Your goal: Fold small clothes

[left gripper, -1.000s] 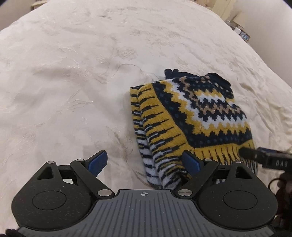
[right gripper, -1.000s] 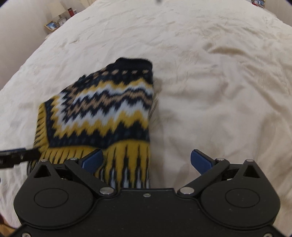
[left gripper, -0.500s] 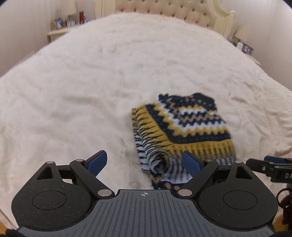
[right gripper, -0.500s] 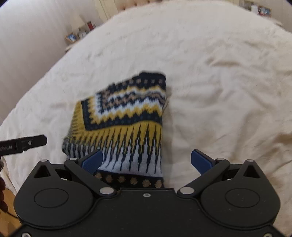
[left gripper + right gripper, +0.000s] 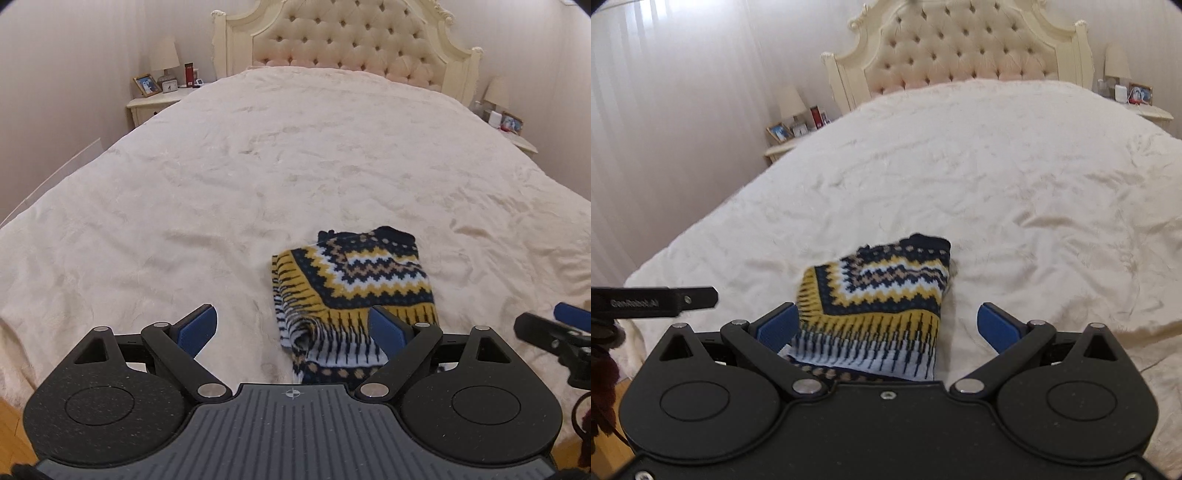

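Note:
A folded knit sweater point(image 5: 351, 291) with navy, yellow and white zigzag pattern lies on the cream bedspread point(image 5: 221, 206) near the foot edge. It also shows in the right wrist view point(image 5: 879, 295). My left gripper point(image 5: 291, 326) is open and empty, held back from the sweater's left edge. My right gripper point(image 5: 890, 325) is open and empty, held back from the sweater's near edge. The right gripper's fingertip point(image 5: 569, 314) shows at the right of the left wrist view.
A tufted cream headboard point(image 5: 347, 44) stands at the far end. Nightstands with lamps and photo frames flank the bed on the left point(image 5: 159, 96) and right point(image 5: 1145, 107). Wooden floor point(image 5: 609, 454) shows below the bed's foot edge.
Both grippers have pulled back and up from the sweater, so the whole bed and headboard come into view. The sweater lies still, folded. Both stay open.

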Demonstrator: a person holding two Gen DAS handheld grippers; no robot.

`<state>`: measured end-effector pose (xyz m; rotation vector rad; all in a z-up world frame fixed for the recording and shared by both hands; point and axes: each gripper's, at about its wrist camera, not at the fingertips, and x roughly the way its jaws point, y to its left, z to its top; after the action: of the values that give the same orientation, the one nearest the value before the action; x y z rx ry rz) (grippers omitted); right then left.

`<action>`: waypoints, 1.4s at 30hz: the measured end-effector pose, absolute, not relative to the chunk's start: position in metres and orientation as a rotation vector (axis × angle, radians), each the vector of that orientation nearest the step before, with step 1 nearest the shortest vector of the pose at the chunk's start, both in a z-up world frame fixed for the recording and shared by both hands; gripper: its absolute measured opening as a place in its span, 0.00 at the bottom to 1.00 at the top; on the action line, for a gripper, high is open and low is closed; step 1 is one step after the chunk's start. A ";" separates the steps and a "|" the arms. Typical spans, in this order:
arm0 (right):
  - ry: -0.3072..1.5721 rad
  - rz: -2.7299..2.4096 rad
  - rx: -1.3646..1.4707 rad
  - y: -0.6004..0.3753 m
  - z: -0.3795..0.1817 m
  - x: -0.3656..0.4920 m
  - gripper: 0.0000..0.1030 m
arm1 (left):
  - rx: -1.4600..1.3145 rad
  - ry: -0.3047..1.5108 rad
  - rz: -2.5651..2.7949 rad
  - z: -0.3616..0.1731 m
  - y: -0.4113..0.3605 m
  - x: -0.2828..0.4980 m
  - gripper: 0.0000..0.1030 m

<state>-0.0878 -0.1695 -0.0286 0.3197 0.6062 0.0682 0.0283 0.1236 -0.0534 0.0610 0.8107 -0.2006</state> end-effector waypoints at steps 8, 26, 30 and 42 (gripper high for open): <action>0.612 -0.034 0.223 -0.151 -0.015 -0.110 0.99 | 0.140 0.832 -0.194 -0.050 0.112 0.008 0.87; 0.779 -0.067 0.303 -0.155 -0.019 -0.115 0.99 | 0.147 0.967 -0.170 -0.060 0.113 -0.008 0.87; 0.785 -0.075 0.301 -0.155 -0.019 -0.115 0.99 | 0.144 0.989 -0.172 -0.062 0.114 -0.010 0.87; 0.792 -0.078 0.307 -0.155 -0.020 -0.114 0.99 | 0.136 1.043 -0.183 -0.068 0.114 -0.010 0.86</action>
<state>-0.1144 -0.1548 -0.0200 0.3070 0.7920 -0.0781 -0.0100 0.1136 -0.0677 0.1362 1.0432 -0.1828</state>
